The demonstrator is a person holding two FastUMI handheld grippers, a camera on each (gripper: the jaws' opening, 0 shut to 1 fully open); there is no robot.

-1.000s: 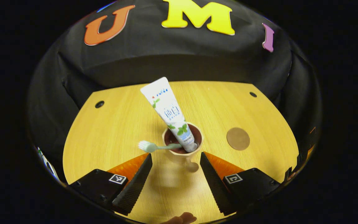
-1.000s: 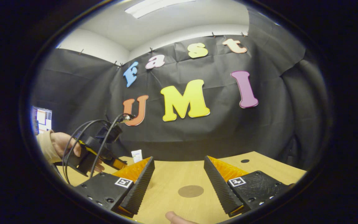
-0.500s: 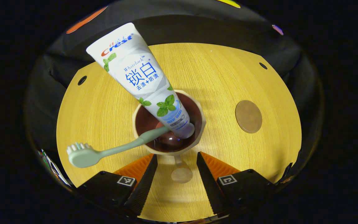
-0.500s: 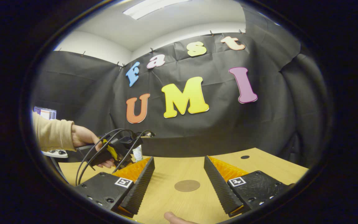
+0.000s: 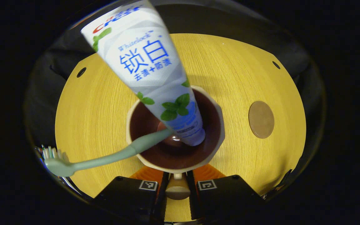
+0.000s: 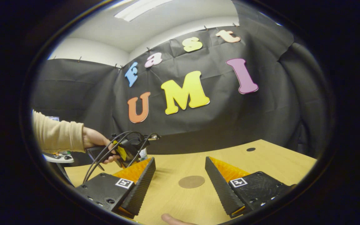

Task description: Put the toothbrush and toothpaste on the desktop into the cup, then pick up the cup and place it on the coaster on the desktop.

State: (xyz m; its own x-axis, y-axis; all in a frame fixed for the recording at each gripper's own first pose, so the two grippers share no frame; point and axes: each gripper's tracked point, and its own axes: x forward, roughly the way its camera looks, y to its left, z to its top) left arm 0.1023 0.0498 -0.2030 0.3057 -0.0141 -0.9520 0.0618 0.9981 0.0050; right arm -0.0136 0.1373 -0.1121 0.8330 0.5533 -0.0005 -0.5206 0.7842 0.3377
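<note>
In the left gripper view the cream cup (image 5: 214, 125) with a brown inside stands on the wooden desktop, close below the camera. The white toothpaste tube (image 5: 148, 62) stands in it and leans up to the left. A green toothbrush (image 5: 105, 157) has its handle in the cup and its head out over the rim at the lower left. My left gripper (image 5: 177, 186) is shut on the cup's handle (image 5: 176, 190). The round brown coaster (image 5: 261, 119) lies to the right of the cup. My right gripper (image 6: 180, 184) hangs open above the desktop, with the coaster (image 6: 191, 181) beyond its fingers.
In the right gripper view a hand in a beige sleeve (image 6: 58, 136) holds the left gripper (image 6: 127, 150) with its cables at the left. The desktop (image 5: 89, 103) has small holes near its far corners (image 5: 81, 72). Black cloth walls the table's back and sides.
The left gripper has moved in onto the cup and its fingers have gone from wide open to shut on the handle. The right gripper has barely shifted and stays open.
</note>
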